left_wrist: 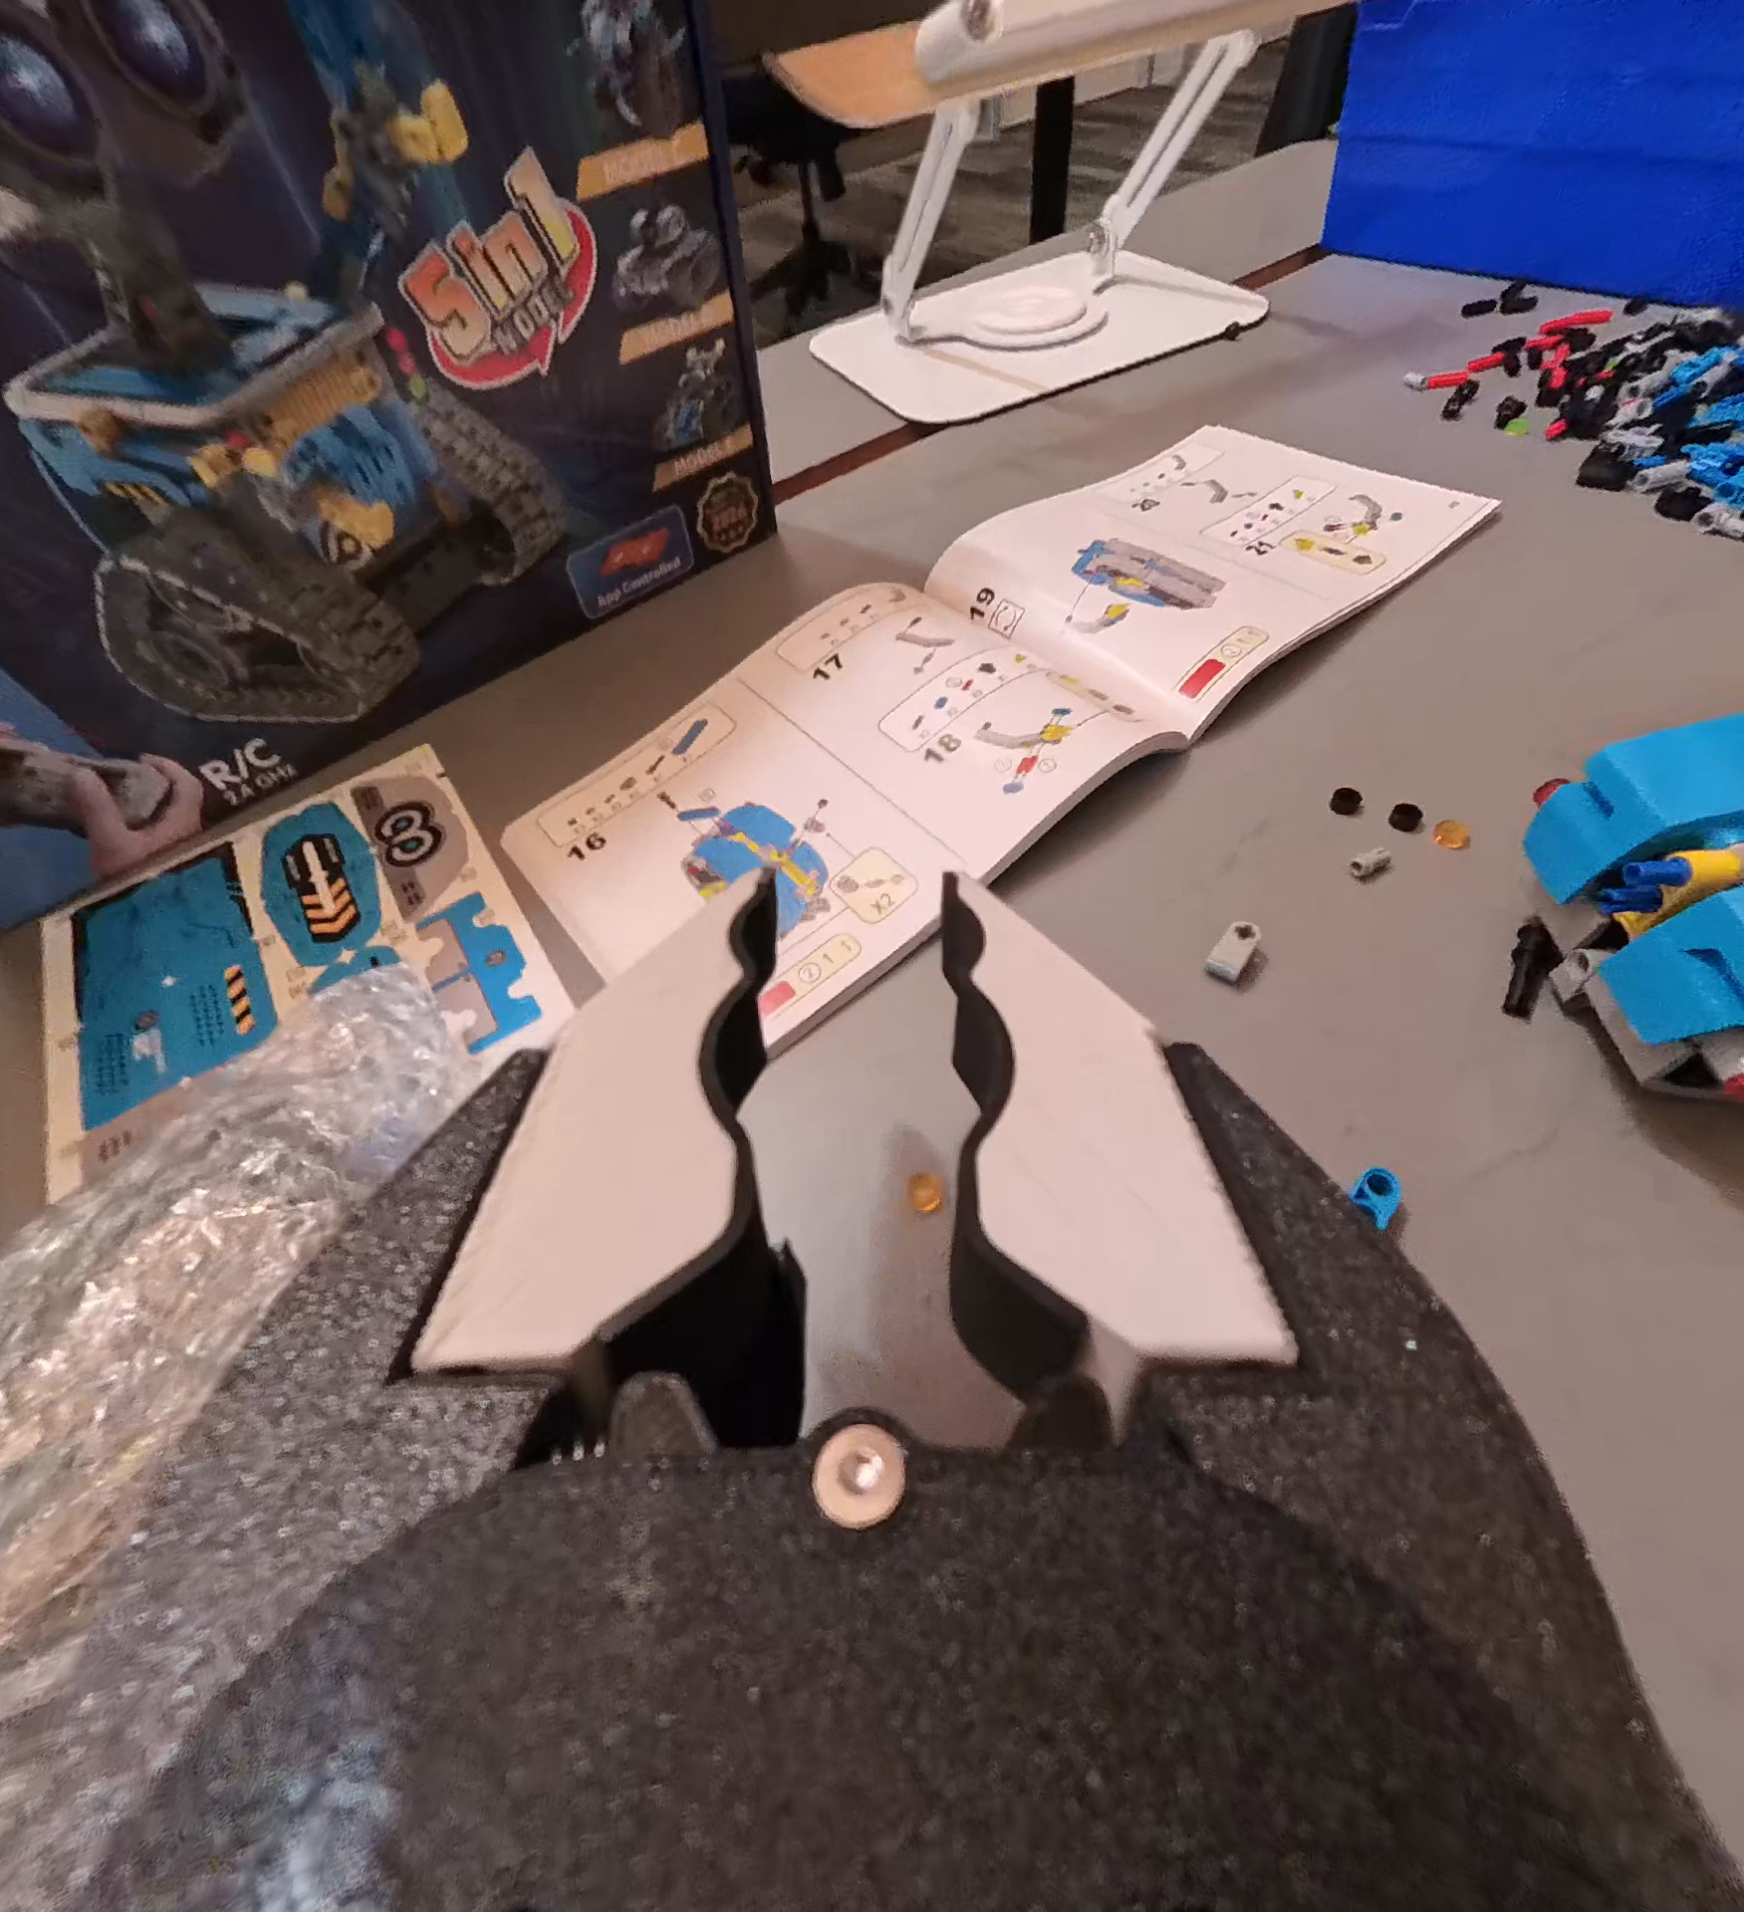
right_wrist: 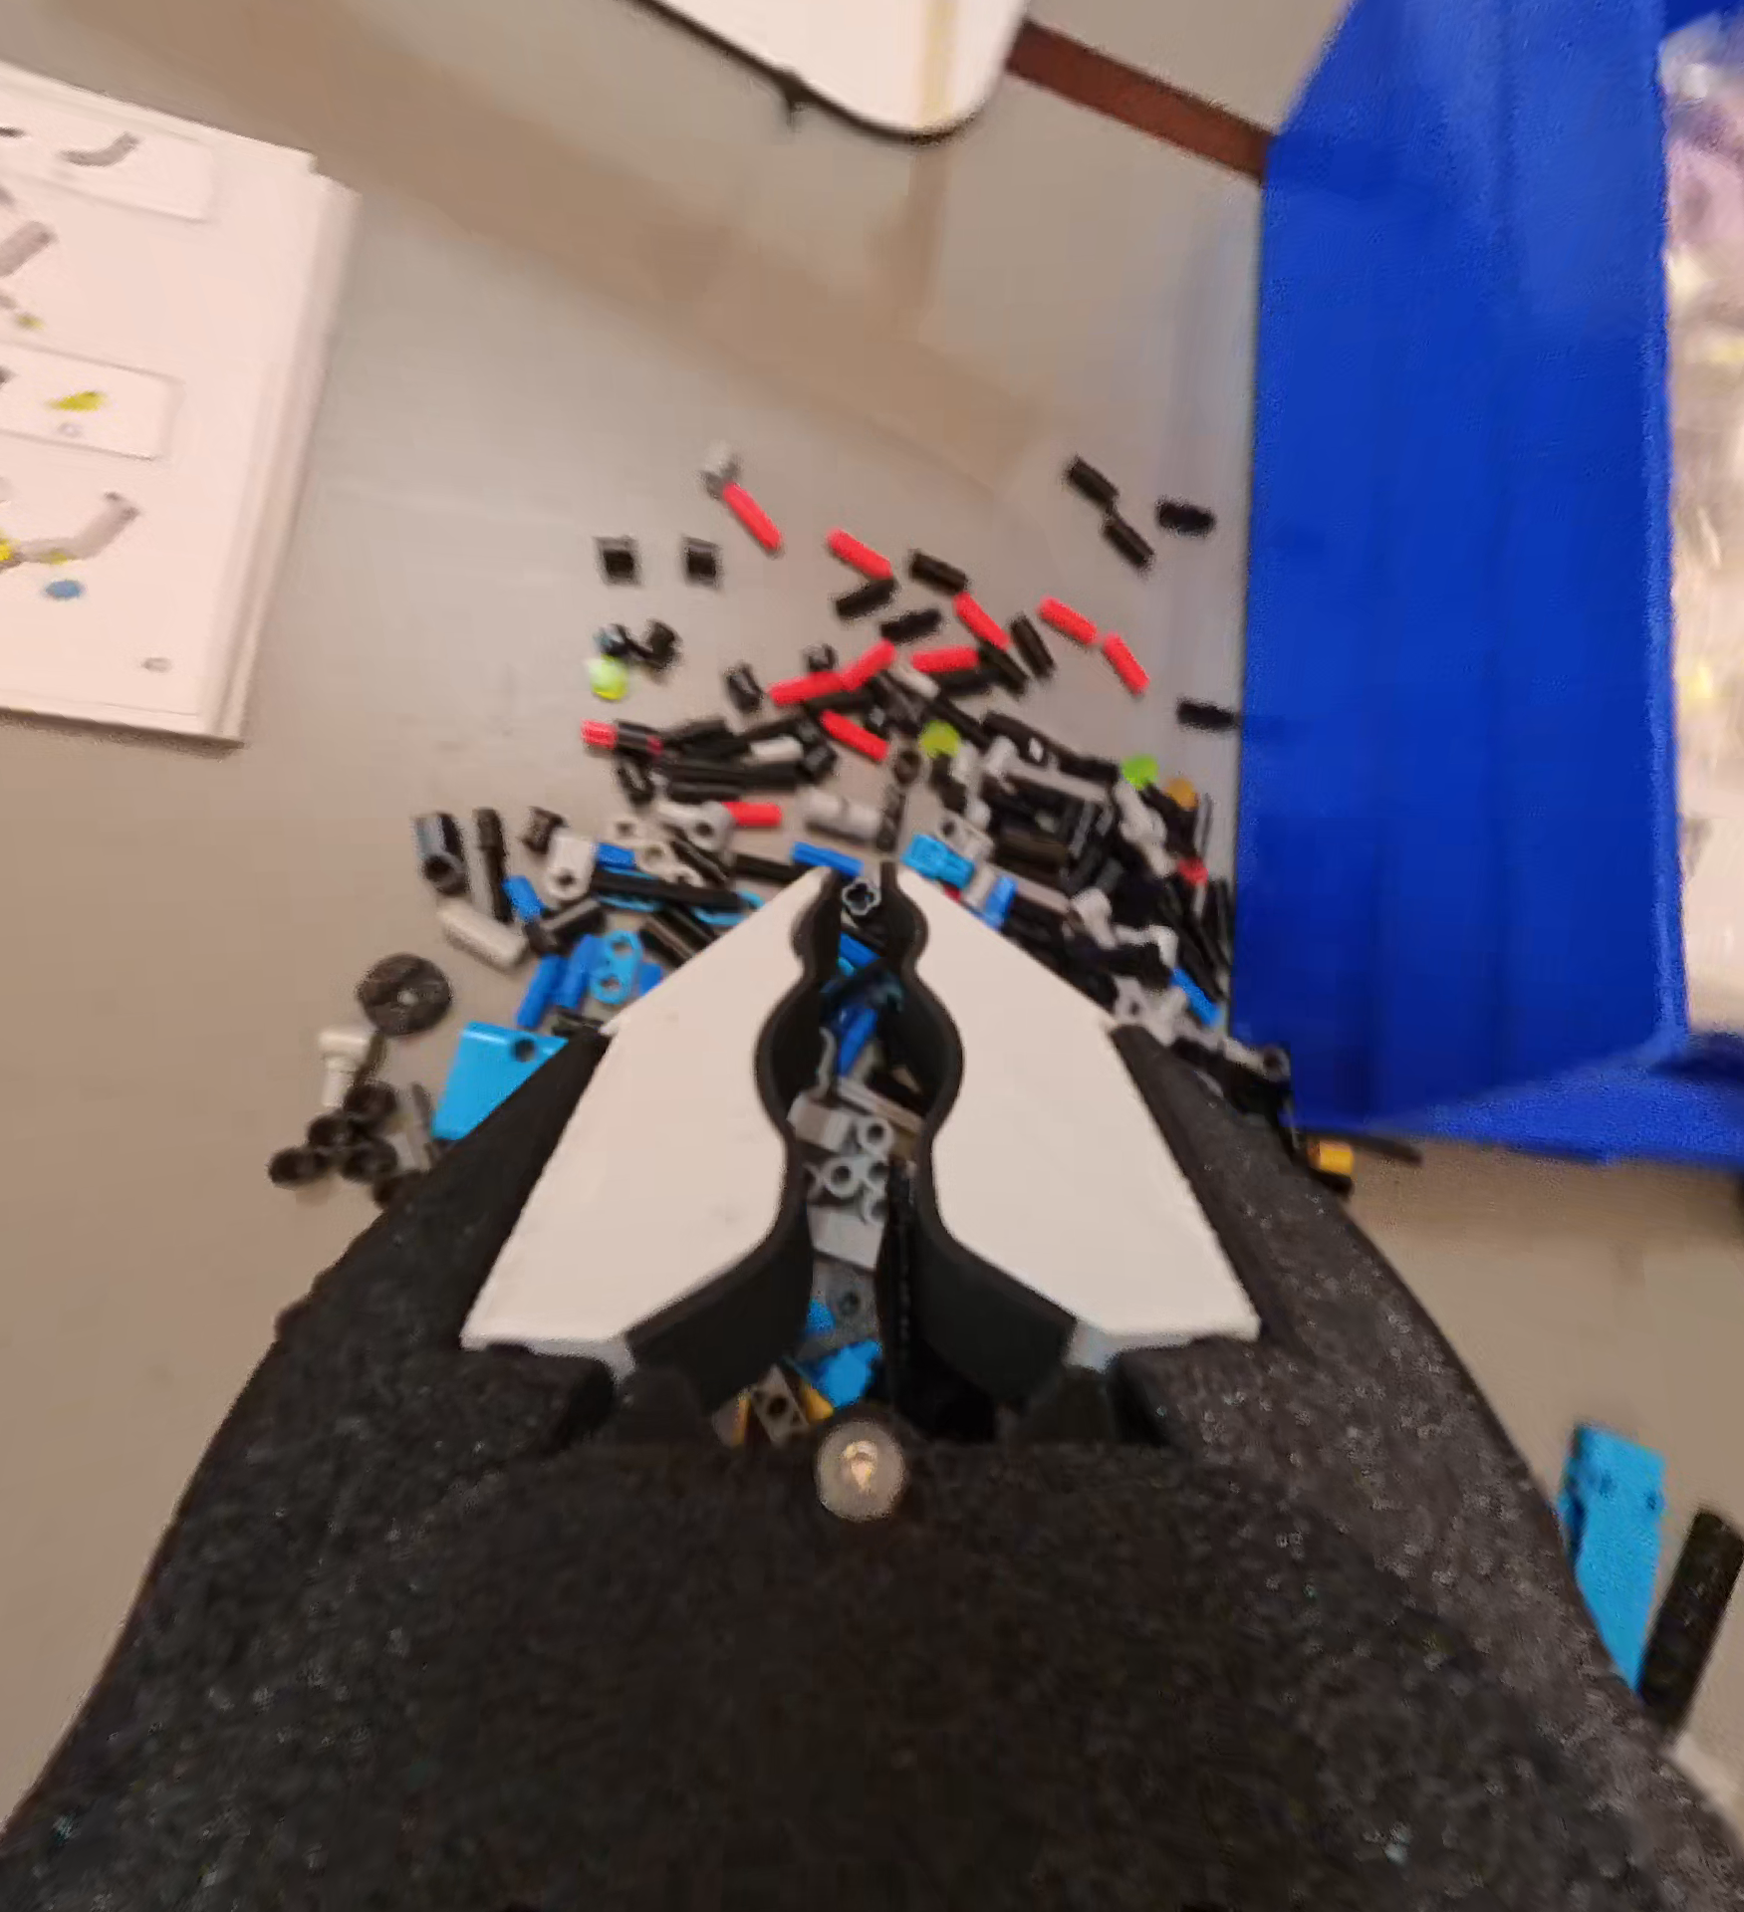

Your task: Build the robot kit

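My left gripper [left_wrist: 857,890] is open and empty, held above the grey table beside the near edge of an open instruction booklet [left_wrist: 950,704]. A small orange stud [left_wrist: 924,1192] lies on the table between its fingers. My right gripper [right_wrist: 865,892] is shut on a small black pin [right_wrist: 863,896] at its fingertips, over a pile of loose black, red, blue and grey building pieces [right_wrist: 950,786]. A partly built blue model [left_wrist: 1706,890] sits at the right in the left wrist view.
A toy box [left_wrist: 309,414] stands at the back left, with a sticker sheet [left_wrist: 267,952] and bubble wrap [left_wrist: 122,1293] before it. A white lamp base [left_wrist: 1033,331] sits behind the booklet. A blue bin [right_wrist: 1447,621] stands right of the pile. Small loose pieces [left_wrist: 1395,828] lie near the model. Left tips to right tips: about 45 cm.
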Demonstrator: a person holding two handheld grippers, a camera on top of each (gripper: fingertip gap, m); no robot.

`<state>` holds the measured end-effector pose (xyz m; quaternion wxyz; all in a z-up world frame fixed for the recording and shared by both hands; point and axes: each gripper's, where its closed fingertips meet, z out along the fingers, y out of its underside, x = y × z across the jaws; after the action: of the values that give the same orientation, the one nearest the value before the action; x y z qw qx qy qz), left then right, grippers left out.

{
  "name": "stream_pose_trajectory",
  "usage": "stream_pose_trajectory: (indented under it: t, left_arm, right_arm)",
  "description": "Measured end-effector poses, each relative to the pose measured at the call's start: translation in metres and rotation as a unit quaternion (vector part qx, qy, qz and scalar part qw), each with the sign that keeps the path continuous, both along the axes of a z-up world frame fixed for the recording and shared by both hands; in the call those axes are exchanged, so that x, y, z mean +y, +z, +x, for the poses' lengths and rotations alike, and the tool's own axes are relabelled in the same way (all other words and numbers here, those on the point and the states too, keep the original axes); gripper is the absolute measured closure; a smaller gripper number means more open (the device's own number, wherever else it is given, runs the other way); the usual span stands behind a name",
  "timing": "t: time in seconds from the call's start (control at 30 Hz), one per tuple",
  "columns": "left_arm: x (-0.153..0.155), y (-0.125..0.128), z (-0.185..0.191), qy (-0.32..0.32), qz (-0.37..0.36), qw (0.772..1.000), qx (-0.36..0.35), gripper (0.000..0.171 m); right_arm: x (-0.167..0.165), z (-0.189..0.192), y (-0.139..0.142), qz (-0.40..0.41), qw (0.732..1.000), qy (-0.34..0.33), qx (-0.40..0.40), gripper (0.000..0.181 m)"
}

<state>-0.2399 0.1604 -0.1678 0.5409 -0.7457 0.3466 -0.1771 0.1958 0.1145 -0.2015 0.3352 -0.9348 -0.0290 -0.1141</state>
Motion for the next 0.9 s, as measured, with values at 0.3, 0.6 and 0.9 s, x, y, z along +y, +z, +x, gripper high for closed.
stream_pose_trajectory:
  t: [0.3, 0.6, 0.9]
  left_arm:
    - [-0.012, -0.011, 0.005, -0.087, -0.040, 0.995, 0.013, 0.146]
    - [0.004, -0.015, -0.006, -0.052, -0.040, 0.997, 0.029, 0.144]
    - [0.019, -0.042, -0.022, 0.002, -0.118, 0.991, 0.065, 0.136]
  right_arm:
    - [0.036, -0.109, 0.075, 0.214, 0.937, 0.096, 0.257, 0.136]
    - [0.042, -0.239, 0.038, 0.145, 0.919, 0.282, 0.234, 0.148]
    - [0.030, -0.257, 0.003, 0.116, 0.924, 0.363, 0.002, 0.151]
